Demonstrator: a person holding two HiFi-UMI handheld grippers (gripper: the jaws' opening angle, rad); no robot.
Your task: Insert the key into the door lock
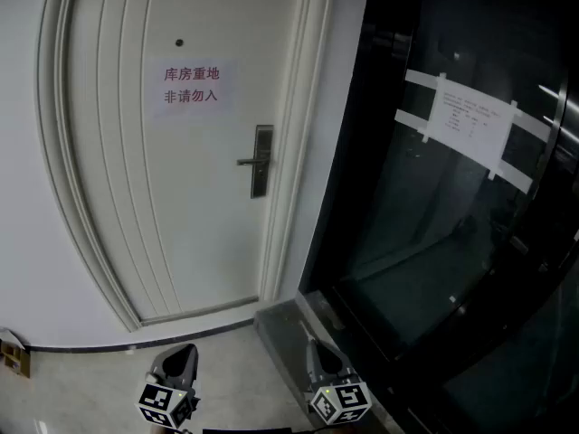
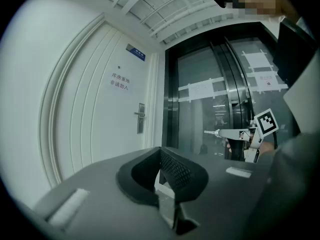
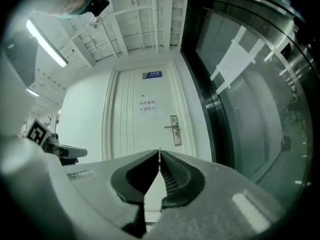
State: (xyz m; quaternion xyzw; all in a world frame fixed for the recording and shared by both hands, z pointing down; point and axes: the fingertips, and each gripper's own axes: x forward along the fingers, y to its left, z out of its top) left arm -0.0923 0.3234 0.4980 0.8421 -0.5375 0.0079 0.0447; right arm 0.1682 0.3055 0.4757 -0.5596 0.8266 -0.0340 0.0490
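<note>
At 6 o'clock in the head view the right gripper is clamped on the key, a thin metal sliver poking level from its tips; the left gripper, at 7 o'clock, is closed on nothing. The key is likely light, stiff and slick, best pinched flat by its head with the blade free. Farther off, at 11 o'clock, the door lock sits below a sign reading "库房重地 非请勿入"; the taped papers at 2 o'clock are illegible.
</note>
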